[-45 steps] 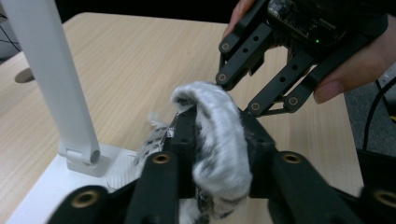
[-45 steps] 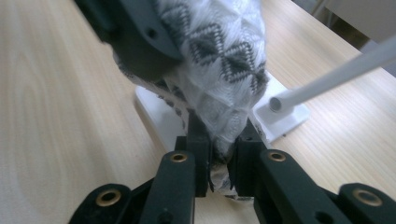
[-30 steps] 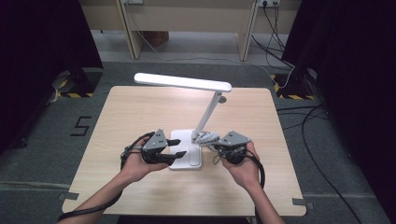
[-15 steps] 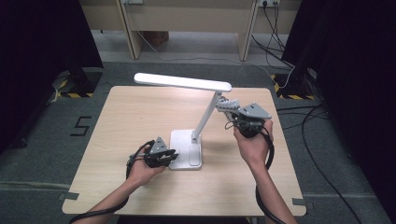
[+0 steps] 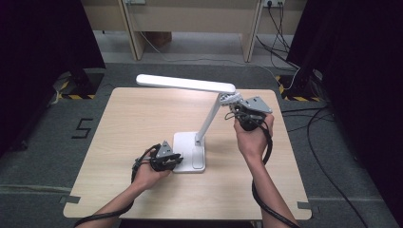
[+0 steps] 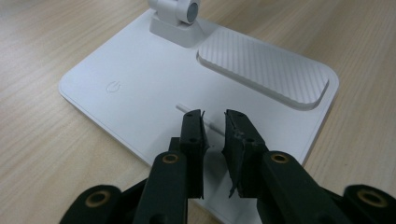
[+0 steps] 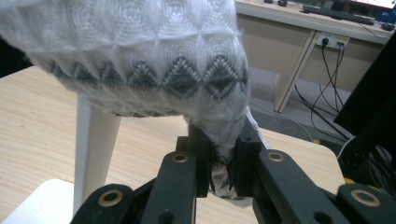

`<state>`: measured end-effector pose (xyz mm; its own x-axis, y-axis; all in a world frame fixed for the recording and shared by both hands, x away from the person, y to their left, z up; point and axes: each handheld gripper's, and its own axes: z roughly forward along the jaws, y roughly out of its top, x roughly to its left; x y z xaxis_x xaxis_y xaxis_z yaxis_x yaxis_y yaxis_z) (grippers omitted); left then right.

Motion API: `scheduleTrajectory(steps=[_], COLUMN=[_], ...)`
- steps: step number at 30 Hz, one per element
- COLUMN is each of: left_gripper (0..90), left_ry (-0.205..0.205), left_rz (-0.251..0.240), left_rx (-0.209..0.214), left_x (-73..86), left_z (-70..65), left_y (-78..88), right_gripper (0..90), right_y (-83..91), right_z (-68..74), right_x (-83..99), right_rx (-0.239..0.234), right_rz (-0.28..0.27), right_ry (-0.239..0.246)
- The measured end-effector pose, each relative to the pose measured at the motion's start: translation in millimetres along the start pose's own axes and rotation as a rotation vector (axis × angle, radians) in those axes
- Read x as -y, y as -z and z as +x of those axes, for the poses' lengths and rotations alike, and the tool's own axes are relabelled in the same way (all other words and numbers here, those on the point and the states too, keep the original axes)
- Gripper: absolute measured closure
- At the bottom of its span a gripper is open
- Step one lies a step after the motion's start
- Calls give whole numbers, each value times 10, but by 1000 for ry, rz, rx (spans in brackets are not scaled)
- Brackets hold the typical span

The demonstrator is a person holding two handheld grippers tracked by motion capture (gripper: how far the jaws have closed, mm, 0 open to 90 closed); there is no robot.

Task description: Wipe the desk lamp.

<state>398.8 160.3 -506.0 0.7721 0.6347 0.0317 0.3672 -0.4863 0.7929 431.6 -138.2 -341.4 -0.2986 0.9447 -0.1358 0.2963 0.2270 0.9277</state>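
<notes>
We see a pale wooden bench [image 5: 142, 118] standing on grey floor [image 5: 43, 156]. Directly on it rests the flat white base [image 5: 189, 156] of a desk lamp [image 5: 209, 118], near the bench's middle, toward our side.

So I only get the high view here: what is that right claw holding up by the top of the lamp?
Observer: The right claw pinches a white knitted cloth with a grey diamond pattern.
Visitor: And the left claw, down at the base?
Observer: The left claw has just been closing. A narrow gap remains with nothing in it, tips over the lamp base.
Visitor: Is anything marked on that base?
Observer: A faint power symbol, near the edge.
</notes>
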Motion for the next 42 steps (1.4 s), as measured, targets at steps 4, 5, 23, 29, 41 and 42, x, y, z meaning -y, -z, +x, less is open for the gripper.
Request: scheduleTrajectory(steps=[4,5,23,29,41,42], left_gripper=[775,776,788,788,788,787], left_ry=[-7,-8,-11,-18,-16,-19], left_rz=[8,9,8,7,9,11], left_rx=[2,4,27,21,27,28], left_x=[-7,-7,0,-6,-5,-6], left_z=[6,8,27,22,26,30], left_y=[1,1,2,-4,-1,0], right_gripper=[820,820,820,821,821,821], right_y=[-28,-42,-191,-254,-382,-393], right_z=[8,12,200,286,473,484], right_x=[26,35,259,380,583,601], right_rx=[-7,-9,-62,-93,-132,-133], right_rz=[-1,-3,37,62,110,111], right_ry=[-1,9,81,105,126,130])
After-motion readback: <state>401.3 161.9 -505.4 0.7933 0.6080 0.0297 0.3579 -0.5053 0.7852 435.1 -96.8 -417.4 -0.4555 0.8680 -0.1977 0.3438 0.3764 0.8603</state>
